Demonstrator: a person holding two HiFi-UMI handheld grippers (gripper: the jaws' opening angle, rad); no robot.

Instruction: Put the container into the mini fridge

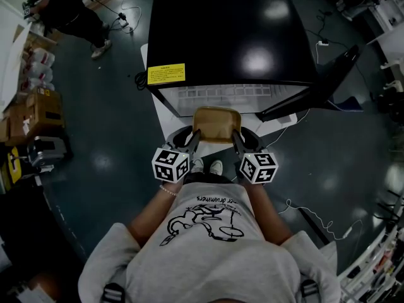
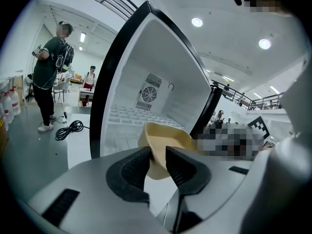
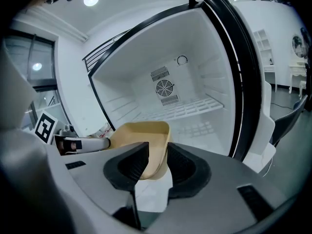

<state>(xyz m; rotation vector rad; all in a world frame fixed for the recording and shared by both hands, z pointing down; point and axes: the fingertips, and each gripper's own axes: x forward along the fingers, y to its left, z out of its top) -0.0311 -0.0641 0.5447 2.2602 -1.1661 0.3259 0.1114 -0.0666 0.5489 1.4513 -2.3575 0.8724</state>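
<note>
A shallow tan container (image 1: 217,124) hangs level in front of the open black mini fridge (image 1: 230,36). My left gripper (image 1: 193,141) is shut on the container's left rim (image 2: 157,152). On its right rim (image 3: 157,155) my right gripper (image 1: 238,140) is shut. In the right gripper view the fridge's white inside (image 3: 185,96) stands open ahead, with a wire shelf (image 3: 183,108) and a rear fan. The fridge door (image 1: 315,90) is swung out to the right.
The fridge stands on a low white base (image 1: 165,122). A person (image 1: 69,11) stands at the far left with cables (image 1: 126,17) on the floor nearby. Cardboard boxes (image 1: 35,115) lie at the left. A white cable (image 1: 315,216) trails on the floor at the right.
</note>
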